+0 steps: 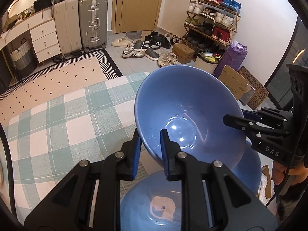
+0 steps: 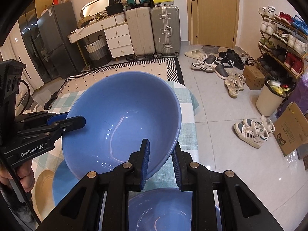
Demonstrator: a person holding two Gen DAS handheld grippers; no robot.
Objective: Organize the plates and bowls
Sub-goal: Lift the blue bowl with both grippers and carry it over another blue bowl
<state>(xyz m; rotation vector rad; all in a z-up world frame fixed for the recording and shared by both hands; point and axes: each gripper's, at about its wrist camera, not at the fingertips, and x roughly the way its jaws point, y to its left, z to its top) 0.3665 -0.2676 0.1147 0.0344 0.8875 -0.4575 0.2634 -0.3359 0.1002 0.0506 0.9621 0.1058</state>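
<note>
You are clamping both grippers on the big bowl [image 1: 184,107]: your left gripper [image 1: 150,150] is pinching its near rim, one pad inside and one outside, and your right gripper [image 2: 161,163] is gripping the opposite rim the same way. The bowl is hanging tilted just ahead of the fingers, above two more blue dishes [image 1: 154,207] on the checked cloth [image 1: 57,127].

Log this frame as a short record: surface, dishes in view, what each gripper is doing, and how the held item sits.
surface: table with a green-and-white checked cloth
held item: large blue bowl, clear of the cloth, tilted, empty
left gripper: shut on the bowl's rim, one pad inside, one outside
right gripper: shut on the opposite rim, same way
below: second blue bowl under the held one; another blue dish beside it
background: shoe rack, suitcases
</note>
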